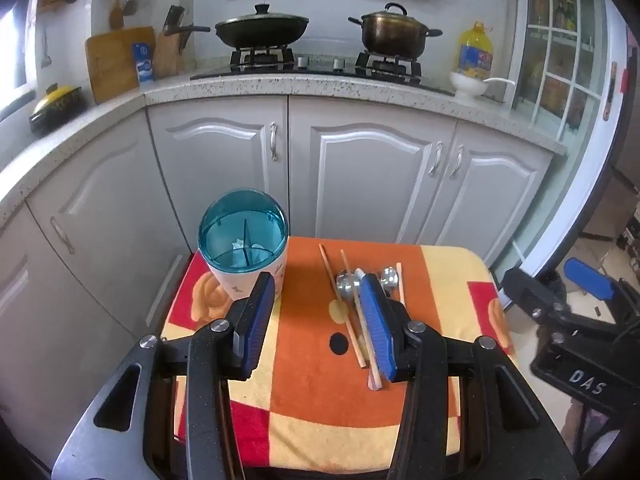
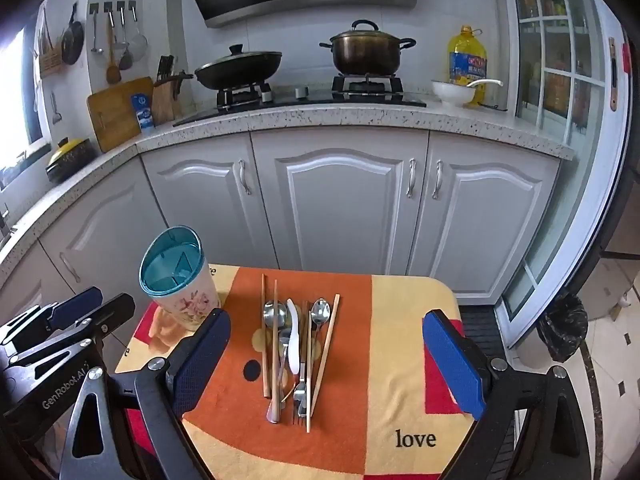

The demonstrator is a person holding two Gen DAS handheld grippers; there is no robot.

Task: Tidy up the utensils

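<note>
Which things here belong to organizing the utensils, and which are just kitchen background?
Belong: chopsticks, spoons, fork, white-handled utensil, teal-rimmed holder, left gripper, right gripper.

Background: wok, pot, oil bottle, cutting board.

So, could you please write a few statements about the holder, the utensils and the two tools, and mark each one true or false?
1. The utensil holder stands upright on the towel. True.
2. The chopsticks are already inside the holder. False: they lie on the towel with the spoons.
3. The right tool is open and holds nothing. True.
4. The left tool grips a spoon. False: it is open and empty.
5. The holder sits to the right of the utensil pile. False: it is to the left.
</note>
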